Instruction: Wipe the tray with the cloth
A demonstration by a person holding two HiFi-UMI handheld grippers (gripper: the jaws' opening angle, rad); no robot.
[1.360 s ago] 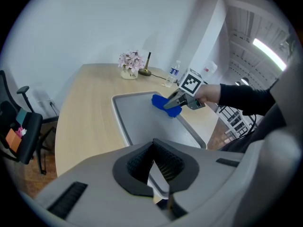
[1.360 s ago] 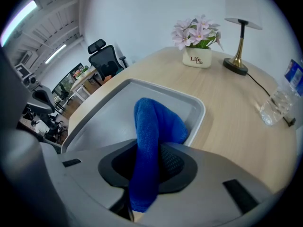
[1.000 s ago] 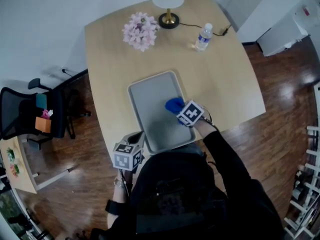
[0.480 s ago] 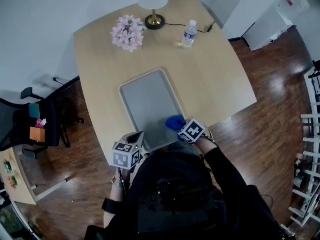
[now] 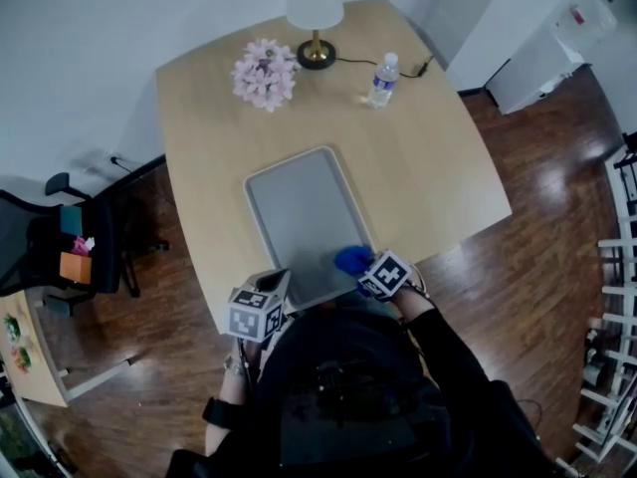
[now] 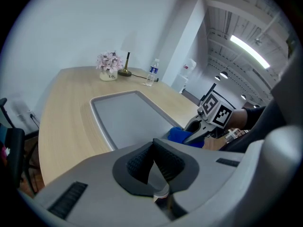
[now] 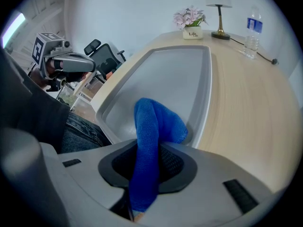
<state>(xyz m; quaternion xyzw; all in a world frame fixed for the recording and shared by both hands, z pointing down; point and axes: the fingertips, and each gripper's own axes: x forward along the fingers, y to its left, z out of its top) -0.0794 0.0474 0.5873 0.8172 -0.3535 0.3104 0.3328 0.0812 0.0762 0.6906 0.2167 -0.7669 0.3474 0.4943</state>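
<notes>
Left hand-held gripper (image 5: 271, 285) hung just beside the tray's near-left corner, jaws closed tip to tip on nothing. It was probably parked there to stay off the wiping path, or ready to steady the tray.

Tray (image 5: 294, 202) lay lengthwise on the worktop (image 5: 428, 157), its near end at the person's edge, so its whole floor looked reachable.

Blue cloth (image 5: 350, 259) sat bunched on the tray floor at the near-right corner, close against the rim.

Right hand-held gripper (image 5: 368, 267) was clamped on the cloth's upper fold and pointed steeply down, pressing the loose end to the surface.

Flowers (image 5: 265, 72), lamp (image 5: 316, 8) and bottle (image 5: 382, 78) stood well apart at the far end.
</notes>
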